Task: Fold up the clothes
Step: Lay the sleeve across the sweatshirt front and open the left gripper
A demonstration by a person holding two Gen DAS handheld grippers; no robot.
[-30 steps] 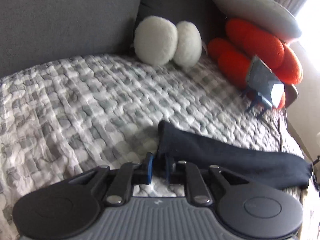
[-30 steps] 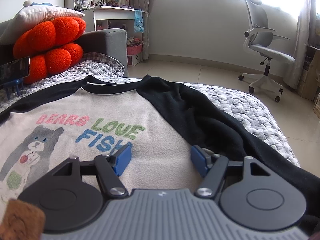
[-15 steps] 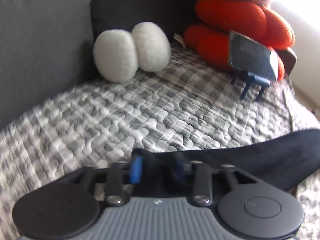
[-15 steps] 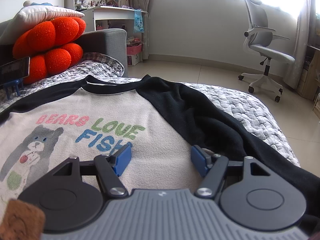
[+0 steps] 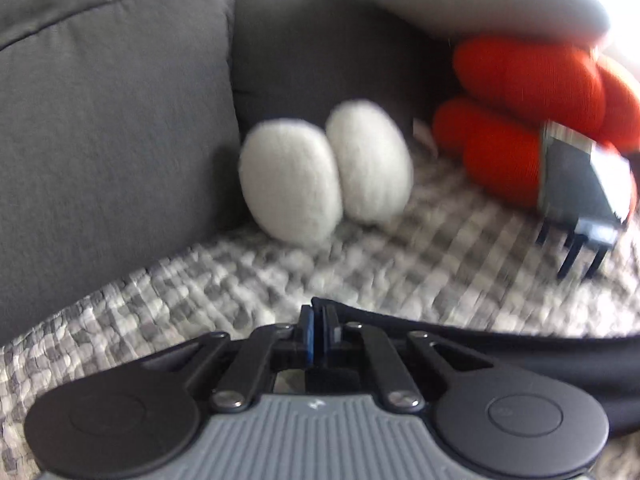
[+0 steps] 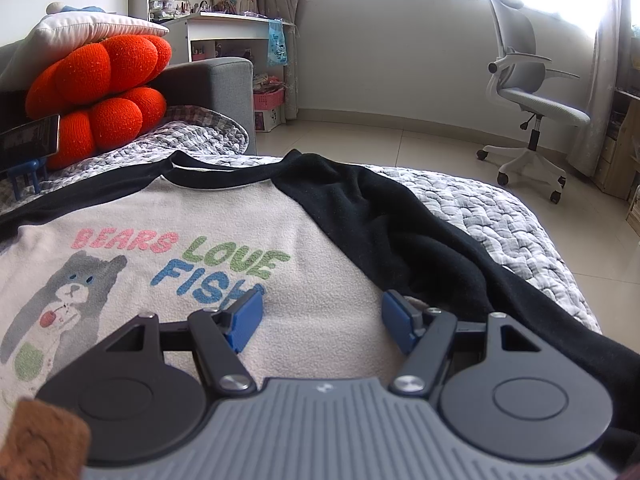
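A cream sweatshirt (image 6: 320, 264) with black sleeves, a bear print and coloured lettering lies face up on a grey checked quilt (image 6: 500, 216). My right gripper (image 6: 320, 316) hovers just over its chest, open, with nothing between the blue pads. One black sleeve (image 6: 420, 236) runs to the right of it. In the left wrist view, the other black sleeve (image 5: 520, 344) stretches off to the right, and my left gripper (image 5: 319, 332) is shut on its cuff end, just above the quilt (image 5: 200, 292).
Grey sofa back cushions (image 5: 112, 140) rise behind the quilt. A white plush pillow (image 5: 324, 172), an orange knot cushion (image 5: 528, 92) and a phone on a small blue stand (image 5: 580, 196) sit near the back. Beyond the sofa lie tiled floor, an office chair (image 6: 532, 96) and a desk.
My left gripper closed on the sleeve cuff and carried it across the quilt toward the pillows, rolling as it went. The right gripper stayed still and open.
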